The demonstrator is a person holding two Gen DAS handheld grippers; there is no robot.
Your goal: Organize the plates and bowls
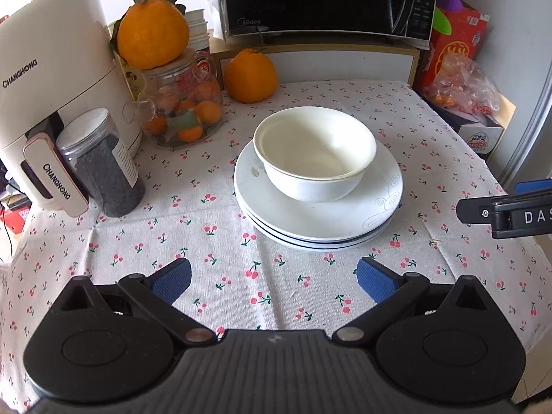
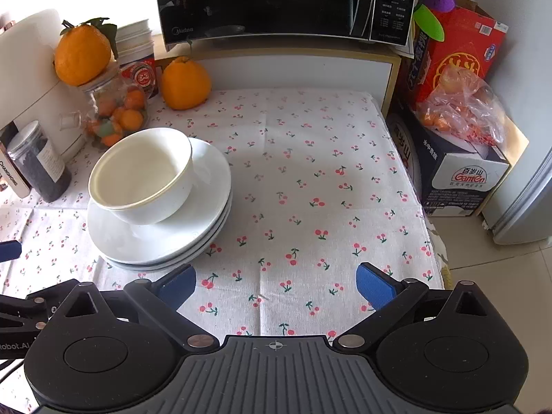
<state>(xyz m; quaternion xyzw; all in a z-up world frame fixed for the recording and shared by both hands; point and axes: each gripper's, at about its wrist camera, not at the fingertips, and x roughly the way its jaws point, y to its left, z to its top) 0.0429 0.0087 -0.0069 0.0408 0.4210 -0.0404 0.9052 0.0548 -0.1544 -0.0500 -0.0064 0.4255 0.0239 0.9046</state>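
Sitting on plate stack (image 1: 321, 220): bowls (image 1: 314, 153), both tongs (image 1: 274, 281) (image 2: 276, 284) spread, w/o load.

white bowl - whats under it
The bowl sits on a stack of white plates, about three by their rims. The stack's lower plates show only their edges.

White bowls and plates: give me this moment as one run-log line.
stack: nested white ceramic bowls on stacked white plates | left gripper: open, empty, short of stack | right gripper: open, empty, over cherry-print tablecloth

Bowls (image 2: 141, 176) nested on stacked plates (image 2: 179, 234) (right gripper (image 2: 276, 284) agape).
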